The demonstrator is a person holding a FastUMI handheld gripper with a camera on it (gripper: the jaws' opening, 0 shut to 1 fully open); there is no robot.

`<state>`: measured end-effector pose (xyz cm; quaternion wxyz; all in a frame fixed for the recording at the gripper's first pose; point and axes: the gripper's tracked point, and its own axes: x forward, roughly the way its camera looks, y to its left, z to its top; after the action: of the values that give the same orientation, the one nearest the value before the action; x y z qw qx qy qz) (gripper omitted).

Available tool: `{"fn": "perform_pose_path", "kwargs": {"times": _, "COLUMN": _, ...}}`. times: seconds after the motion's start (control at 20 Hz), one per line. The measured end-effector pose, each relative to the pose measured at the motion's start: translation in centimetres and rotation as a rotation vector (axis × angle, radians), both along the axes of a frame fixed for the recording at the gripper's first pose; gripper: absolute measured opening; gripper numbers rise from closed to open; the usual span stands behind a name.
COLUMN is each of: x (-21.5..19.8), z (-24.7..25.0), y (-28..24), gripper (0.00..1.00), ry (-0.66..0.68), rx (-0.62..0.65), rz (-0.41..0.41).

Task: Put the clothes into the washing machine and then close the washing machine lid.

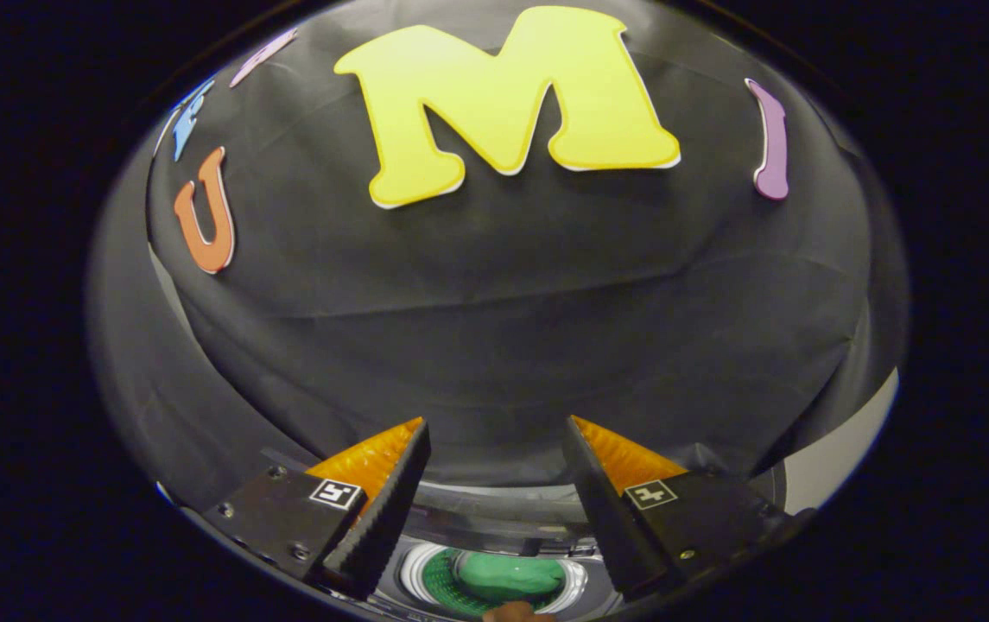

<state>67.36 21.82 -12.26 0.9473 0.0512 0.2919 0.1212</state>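
Fingers [373,510] of the gripper [494,510] rise from the lower part of the frame, spread well apart with nothing pinched between them. Each finger base carries a small square black-and-white marker tag [336,493], one at lower left and one at lower right; the tags bear a coded pattern and no readable writing. No brand or other legible label is visible on anything near the fingers.

Going from left to right along the bottom of the frame: the left finger, then the gap, then the right finger. In that gap, low in the frame and below the fingertips, sits the washing machine [494,523], seen from above. Its round opening is ringed by a pale rim [412,566], and inside it the drum [442,583] shows a ribbed green-tinted wall. A green garment [511,574] lies bunched inside the drum, toward the middle of the opening. The dark band across the top of the machine, just behind the opening, is hard to make out, so I cannot tell how the lid stands.

At the very bottom centre, a small part of a hand [516,612] pokes into view just in front of the drum.

Black cloth of the booth wall [494,328] fills the middle and upper frame behind the machine. At lower right, beyond the right finger, a pale strip of surface [840,449] shows past the cloth's edge.
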Motion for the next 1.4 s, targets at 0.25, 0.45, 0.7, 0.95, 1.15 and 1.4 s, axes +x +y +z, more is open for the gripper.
{"fn": "perform_pose_path", "kwargs": {"times": 0.25, "x": -0.2, "z": -2.8, "y": 0.0, "gripper": 0.96, "ry": 0.04, "rx": -0.06, "rz": 0.004}}
{"fn": "perform_pose_path", "kwargs": {"times": 0.45, "x": -0.1, "z": -2.8, "y": -0.1, "gripper": 0.97, "ry": -0.007, "rx": -0.06, "rz": 0.007}}
{"fn": "perform_pose_path", "kwargs": {"times": 0.7, "x": -0.2, "z": -2.9, "y": -0.2, "gripper": 0.97, "ry": 0.0, "rx": -0.064, "rz": -0.014}}
{"fn": "perform_pose_path", "kwargs": {"times": 0.95, "x": -0.2, "z": -2.8, "y": -0.3, "gripper": 0.98, "ry": -0.023, "rx": -0.064, "rz": -0.031}}
{"fn": "perform_pose_path", "kwargs": {"times": 1.15, "x": -0.1, "z": -2.6, "y": -0.5, "gripper": 0.98, "ry": -0.064, "rx": -0.063, "rz": -0.049}}
{"fn": "perform_pose_path", "kwargs": {"times": 1.4, "x": 0.1, "z": -2.5, "y": -0.3, "gripper": 0.99, "ry": -0.123, "rx": -0.05, "rz": -0.042}}
